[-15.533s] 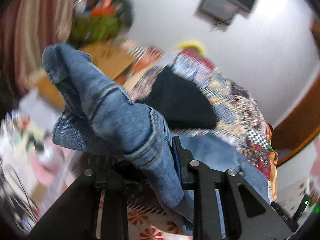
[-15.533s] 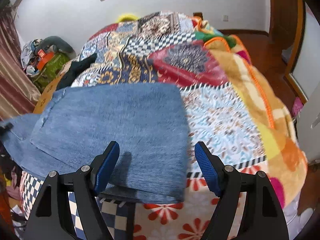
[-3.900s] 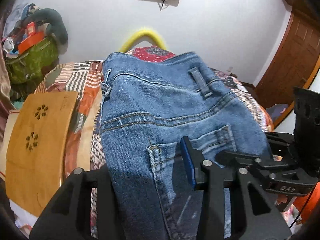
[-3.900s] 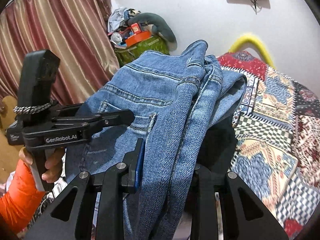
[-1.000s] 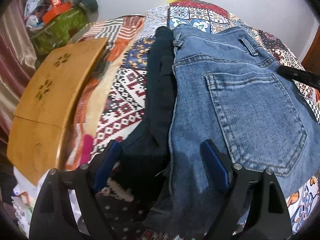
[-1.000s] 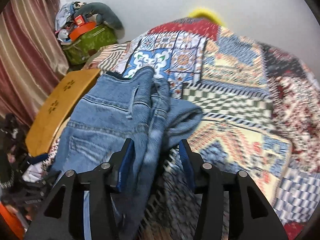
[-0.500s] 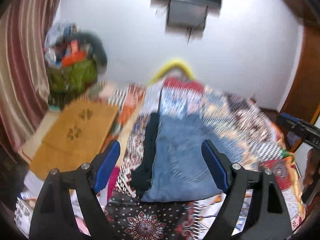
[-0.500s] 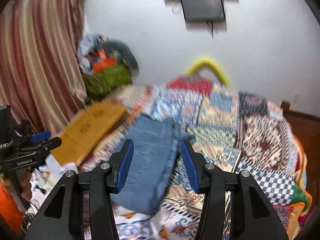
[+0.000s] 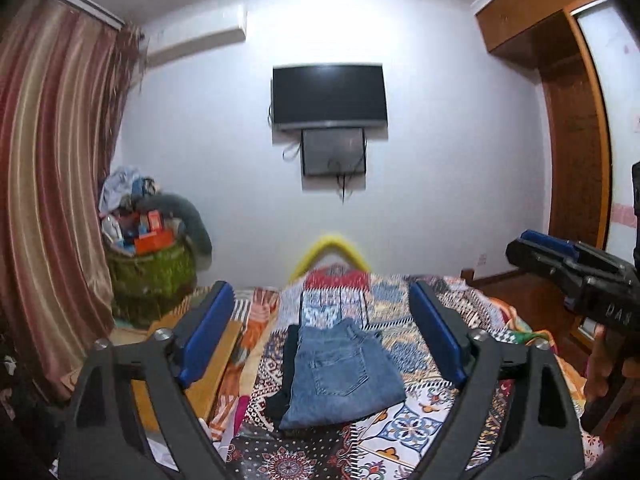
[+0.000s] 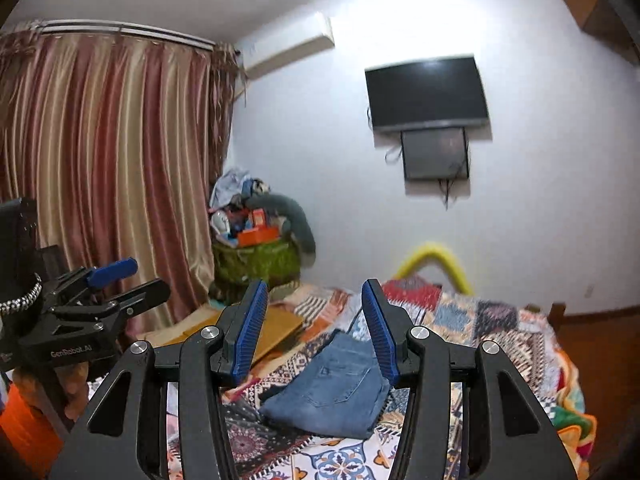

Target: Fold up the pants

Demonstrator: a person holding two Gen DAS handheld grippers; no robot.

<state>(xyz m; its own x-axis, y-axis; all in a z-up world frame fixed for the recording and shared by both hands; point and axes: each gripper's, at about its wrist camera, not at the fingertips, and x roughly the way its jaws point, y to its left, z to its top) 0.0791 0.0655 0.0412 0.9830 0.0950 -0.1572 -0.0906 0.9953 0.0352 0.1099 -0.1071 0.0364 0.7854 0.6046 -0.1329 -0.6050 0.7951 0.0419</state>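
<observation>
both claws, left claw point(image 9: 320, 334) and right claw point(image 10: 314, 330), gape empty above the folded jeans point(image 9: 340, 372); i worry the stack slumps off that dark garment point(image 9: 286, 368) underneath.

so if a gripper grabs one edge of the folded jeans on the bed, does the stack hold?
Probably not. The folded jeans are soft denim in loose layers, so a one-edge lift would likely let them sag open. They look thick, likely hefty for their size. Pushed, they would probably drag and bunch on the patterned blanket rather than slide.

The left gripper point(image 10: 116, 284) body reads "GenRobot.AI"; the right gripper point(image 9: 532, 246) shows "DAS".
</observation>
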